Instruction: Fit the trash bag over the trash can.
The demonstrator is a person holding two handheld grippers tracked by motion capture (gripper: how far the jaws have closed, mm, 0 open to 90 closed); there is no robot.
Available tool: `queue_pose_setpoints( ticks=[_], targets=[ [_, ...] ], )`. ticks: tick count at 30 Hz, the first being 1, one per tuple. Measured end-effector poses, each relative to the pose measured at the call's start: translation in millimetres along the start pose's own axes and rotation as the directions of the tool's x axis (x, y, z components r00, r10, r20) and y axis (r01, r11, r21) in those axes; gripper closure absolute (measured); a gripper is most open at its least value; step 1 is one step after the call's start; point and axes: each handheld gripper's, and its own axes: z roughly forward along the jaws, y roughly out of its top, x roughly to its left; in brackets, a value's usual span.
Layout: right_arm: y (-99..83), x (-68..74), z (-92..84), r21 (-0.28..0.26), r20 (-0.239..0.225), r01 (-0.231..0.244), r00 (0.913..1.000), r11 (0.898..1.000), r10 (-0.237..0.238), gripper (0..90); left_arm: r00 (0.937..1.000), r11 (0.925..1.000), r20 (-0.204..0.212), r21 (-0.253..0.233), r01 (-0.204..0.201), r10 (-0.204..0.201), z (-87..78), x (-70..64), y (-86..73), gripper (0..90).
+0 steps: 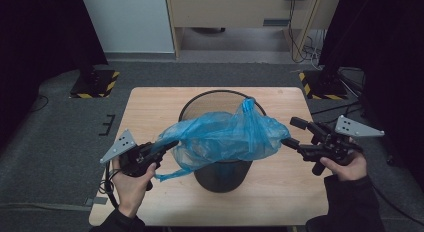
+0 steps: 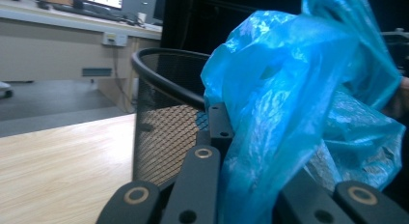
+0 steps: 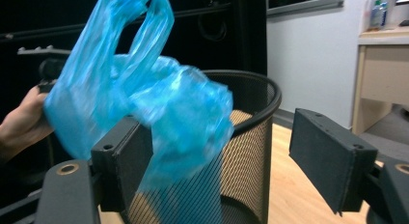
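A thin blue plastic bag (image 1: pixel 225 137) hangs bunched across the mouth of a black wire-mesh waste bin (image 1: pixel 222 174) standing mid-table. My left gripper (image 1: pixel 170 144) is at the bag's left end, shut on a fold of the film. In the left gripper view the bag (image 2: pixel 289 89) wells up between the jaws, with the bin (image 2: pixel 159 132) just behind. My right gripper (image 1: pixel 290 132) sits beside the bag's right end, open. In the right gripper view its jaws (image 3: pixel 224 151) stand wide apart; the bag (image 3: pixel 144 98) drapes against one jaw, with the bin (image 3: pixel 251 137) beyond.
The wooden table (image 1: pixel 150 107) has bare surface on both sides of the bin. Two stand bases with yellow-black stripes (image 1: pixel 95 82) (image 1: pixel 320 84) sit on the grey floor behind. A pale desk (image 1: pixel 240 12) and cables (image 1: pixel 305 47) stand farther back.
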Motion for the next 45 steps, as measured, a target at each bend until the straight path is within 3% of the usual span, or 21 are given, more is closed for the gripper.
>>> queue_pose_setpoints(
  ticks=[5, 10, 16, 19, 22, 24, 26, 33, 39, 43, 45],
  targets=[
    [-5.9, -1.3, -6.9, 0.04, -0.012, 0.007, 0.9999, 0.999, -0.007, 22.9, 0.9999, 0.9999, -0.009, 0.001, 0.013, -0.013, 0.1, 1.7, -1.8, 90.0],
    [1.3, 8.4, -10.5, -0.021, -0.028, -0.006, 0.9996, 1.0, 0.006, 31.5, 1.0, 1.0, 0.009, 0.001, 0.002, -0.002, 2.0, -4.6, -2.5, 89.9],
    [5.7, 29.4, 6.1, -0.057, -0.048, 0.011, 0.9988, 0.998, -0.013, 32.2, 0.9994, 1.0, 0.033, -0.001, -0.009, 0.009, 2.2, -12.6, -3.0, 89.8],
    [0.8, 34.9, 18.8, -0.064, -0.033, 0.013, 0.9994, 0.998, -0.015, 38.5, 0.9993, 0.9999, 0.036, -0.003, -0.011, 0.011, 2.5, -14.7, -3.6, 89.8],
    [-7.2, 36.8, 26.1, -0.03, -0.03, 0.024, 0.9992, 0.999, -0.025, 60.0, 0.9992, 0.9999, 0.038, 0.0, -0.013, 0.013, 2.4, -14.7, -4.6, 89.8],
    [-11.8, 35.8, 25.7, -0.002, -0.038, 0.035, 0.9987, 0.999, -0.035, 80.1, 0.9993, 1.0, 0.037, 0.004, -0.009, 0.009, 1.8, -13.9, -5.5, 89.8],
    [-14.6, 32.9, 22.8, 0.015, -0.062, 0.021, 0.9979, 1.0, -0.02, 90.0, 0.9995, 0.9999, 0.032, 0.008, -0.006, 0.006, 0.7, -12.9, -7.0, 89.8],
    [-26.5, 25.0, 22.8, 0.12, -0.088, 0.022, 0.9961, 0.992, -0.012, 90.0, 0.9998, 0.9996, 0.018, 0.027, 0.001, -0.002, -1.0, -9.0, -12.5, 89.9],
    [-38.8, 12.3, 27.9, 0.195, 0.01, 0.004, 0.9999, 0.981, -0.006, 90.0, 1.0, 0.9989, -0.004, 0.046, -0.003, 0.003, 1.2, -3.3, -16.3, 89.8],
    [-42.1, 7.3, 29.6, 0.166, 0.074, -0.029, 0.9971, 0.986, 0.017, 90.0, 1.0, 0.9989, -0.002, 0.046, -0.003, 0.003, 3.9, -2.0, -17.4, 89.5],
    [-42.1, 7.3, 31.3, 0.147, 0.079, -0.027, 0.9967, 0.989, 0.015, 83.4, 0.9999, 0.999, 0.0, 0.043, -0.012, 0.012, 5.6, -2.4, -17.6, 84.2]
  ],
)
